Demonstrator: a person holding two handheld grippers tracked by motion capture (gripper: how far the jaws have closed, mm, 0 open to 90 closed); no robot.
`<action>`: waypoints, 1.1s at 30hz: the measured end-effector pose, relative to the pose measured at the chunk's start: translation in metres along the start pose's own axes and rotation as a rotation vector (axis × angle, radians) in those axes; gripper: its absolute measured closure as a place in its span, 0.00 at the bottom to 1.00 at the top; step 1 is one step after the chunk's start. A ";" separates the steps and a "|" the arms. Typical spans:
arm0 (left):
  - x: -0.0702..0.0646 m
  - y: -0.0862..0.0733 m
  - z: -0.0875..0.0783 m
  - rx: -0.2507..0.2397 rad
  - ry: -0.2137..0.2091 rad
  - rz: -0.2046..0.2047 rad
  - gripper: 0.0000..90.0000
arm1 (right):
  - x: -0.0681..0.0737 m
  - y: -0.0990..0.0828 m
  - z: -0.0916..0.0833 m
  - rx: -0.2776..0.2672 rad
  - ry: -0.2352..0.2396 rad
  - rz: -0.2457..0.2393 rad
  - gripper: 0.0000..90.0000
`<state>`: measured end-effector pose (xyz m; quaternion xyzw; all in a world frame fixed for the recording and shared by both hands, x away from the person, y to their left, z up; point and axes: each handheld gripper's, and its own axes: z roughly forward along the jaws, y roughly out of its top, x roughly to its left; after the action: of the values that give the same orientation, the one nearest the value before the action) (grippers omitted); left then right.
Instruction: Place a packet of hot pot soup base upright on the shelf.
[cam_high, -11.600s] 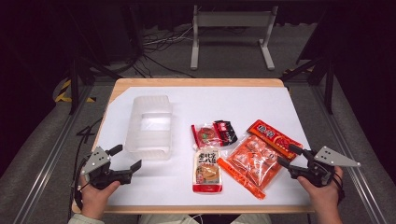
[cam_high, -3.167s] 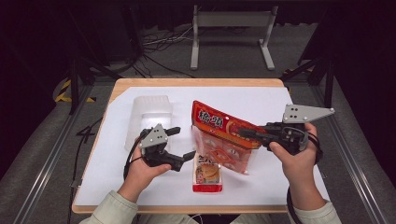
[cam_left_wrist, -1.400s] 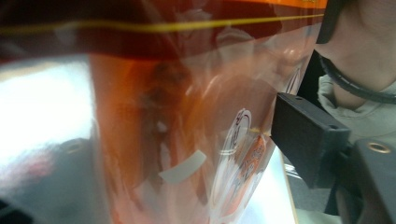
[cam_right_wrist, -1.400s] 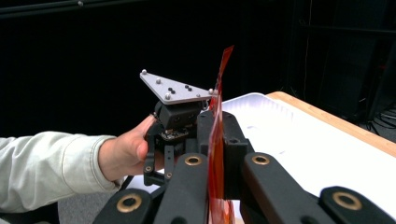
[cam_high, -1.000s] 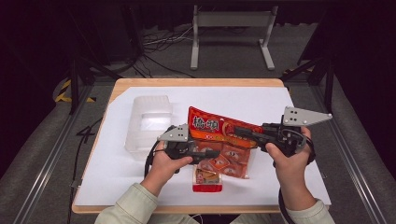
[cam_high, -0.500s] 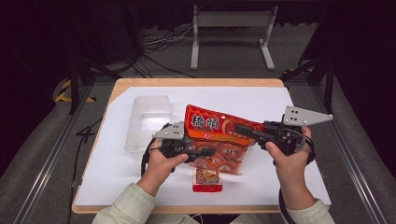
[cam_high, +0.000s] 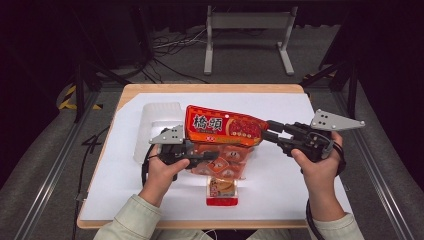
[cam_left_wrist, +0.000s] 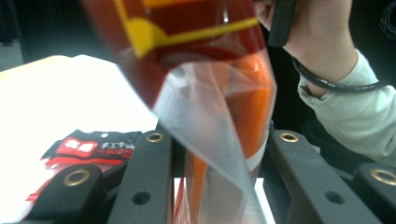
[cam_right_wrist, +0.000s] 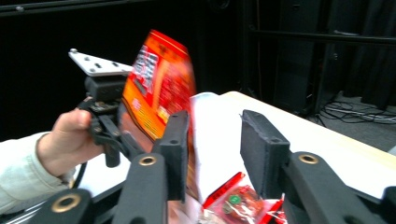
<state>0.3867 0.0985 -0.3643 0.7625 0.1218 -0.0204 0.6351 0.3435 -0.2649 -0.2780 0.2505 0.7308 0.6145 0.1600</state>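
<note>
A large orange-red snack bag (cam_high: 220, 127) hangs above the white table (cam_high: 300, 195), held level between both hands. My left gripper (cam_high: 210, 157) is shut on its lower clear edge; in the left gripper view the bag (cam_left_wrist: 219, 107) stands pinched between my jaws (cam_left_wrist: 217, 140). My right gripper (cam_high: 267, 134) sits at the bag's right end, and its jaws have just been opening. In the right gripper view the bag (cam_right_wrist: 156, 88) lies past the left jaw, and the gap of the gripper (cam_right_wrist: 215, 135) holds nothing.
A clear plastic container (cam_high: 155, 127) stands at the table's left, behind my left hand. A small snack packet (cam_high: 222, 189) lies under the bag near the front edge. A black-and-red packet (cam_left_wrist: 88, 147) and red packets (cam_right_wrist: 233, 198) lie on the table.
The right gripper's jaws have come apart and let go of the bag's right end. The left gripper has carried the bag a little to the left and up.
</note>
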 end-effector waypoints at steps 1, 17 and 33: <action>0.001 0.000 -0.002 -0.003 0.006 -0.004 0.78 | -0.004 -0.001 -0.001 -0.002 -0.003 0.006 0.68; 0.004 0.004 -0.021 -0.054 0.024 -0.017 0.78 | -0.048 -0.028 -0.011 0.066 -0.153 0.051 0.65; 0.008 0.031 -0.026 -0.080 0.025 0.009 0.79 | -0.065 -0.043 -0.009 0.093 -0.181 0.101 0.64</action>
<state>0.3982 0.1198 -0.3313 0.7374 0.1272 -0.0029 0.6634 0.3846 -0.3139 -0.3230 0.3487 0.7275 0.5621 0.1821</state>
